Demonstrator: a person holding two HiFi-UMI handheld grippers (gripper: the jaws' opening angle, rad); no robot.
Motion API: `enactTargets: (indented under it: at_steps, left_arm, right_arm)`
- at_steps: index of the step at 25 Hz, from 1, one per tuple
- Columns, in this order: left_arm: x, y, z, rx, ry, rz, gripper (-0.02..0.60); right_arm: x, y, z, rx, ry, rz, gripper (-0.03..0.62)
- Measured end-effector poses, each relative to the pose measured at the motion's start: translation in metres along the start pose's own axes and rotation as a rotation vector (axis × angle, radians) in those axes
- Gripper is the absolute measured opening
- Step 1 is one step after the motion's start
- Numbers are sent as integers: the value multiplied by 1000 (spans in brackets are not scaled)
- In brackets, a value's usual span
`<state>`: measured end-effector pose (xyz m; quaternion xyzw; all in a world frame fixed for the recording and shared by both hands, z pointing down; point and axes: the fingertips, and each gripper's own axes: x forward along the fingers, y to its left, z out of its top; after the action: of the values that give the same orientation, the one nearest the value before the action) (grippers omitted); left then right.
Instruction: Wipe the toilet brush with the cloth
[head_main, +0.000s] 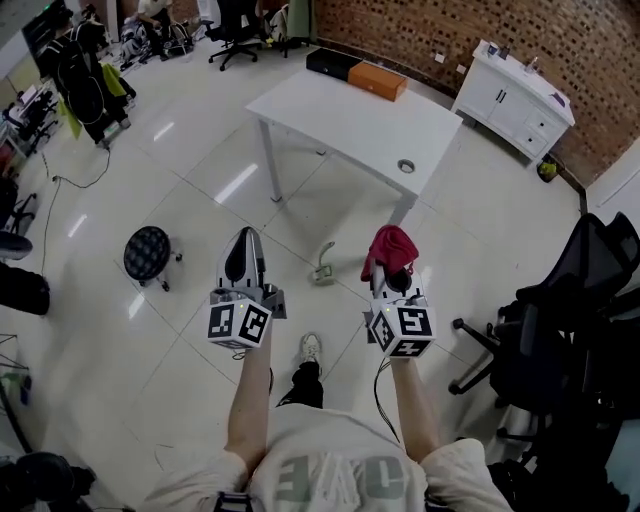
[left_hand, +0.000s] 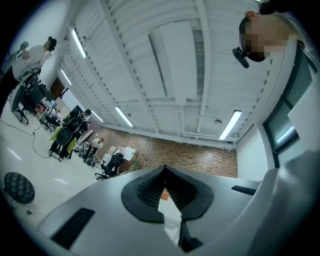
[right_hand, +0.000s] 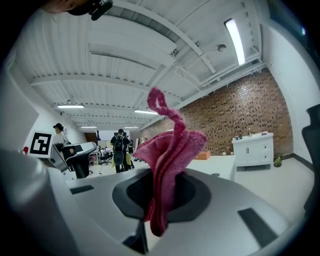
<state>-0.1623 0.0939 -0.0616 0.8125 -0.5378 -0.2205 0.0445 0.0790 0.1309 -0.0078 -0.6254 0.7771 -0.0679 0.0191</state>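
With the right gripper (head_main: 392, 268) clenched on the pink cloth (head_main: 393, 245) and the left gripper (head_main: 243, 240) closed empty, both should descend to the toilet brush (head_main: 322, 266) on the floor (head_main: 200, 180), the left opening for its handle.

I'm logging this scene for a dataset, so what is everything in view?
table: one, white, mid-floor ahead.
cabinet: one, white, against the brick wall.
box: one, orange, at the table's far edge.
stool: one, black, on the floor at left.
office chair: one, black, at right.
pale object: one, grey-white, on the floor before the table; unidentifiable.
cloth: one, red, in right gripper.
left gripper: one, grey, shut, empty.
right gripper: one, grey, shut on cloth.
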Motion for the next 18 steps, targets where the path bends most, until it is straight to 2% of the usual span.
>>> enactTargets:
  at_steps: [4, 8, 11, 18]
  left_arm:
    - [-109, -65, 9, -38, -23, -37, 5]
    - [-196, -120, 23, 2, 53, -79, 5]
    - [-222, -140, 36, 15, 54, -79, 5]
    - [-268, -149, 60, 20, 75, -102, 5]
  right_arm:
    - [-110, 27, -12, -53, -20, 72, 31]
    - [-202, 54, -25, 28, 12, 81, 31]
    - [-240, 65, -16, 30, 4, 84, 31]
    - [-293, 98, -1, 68, -30, 71, 31]
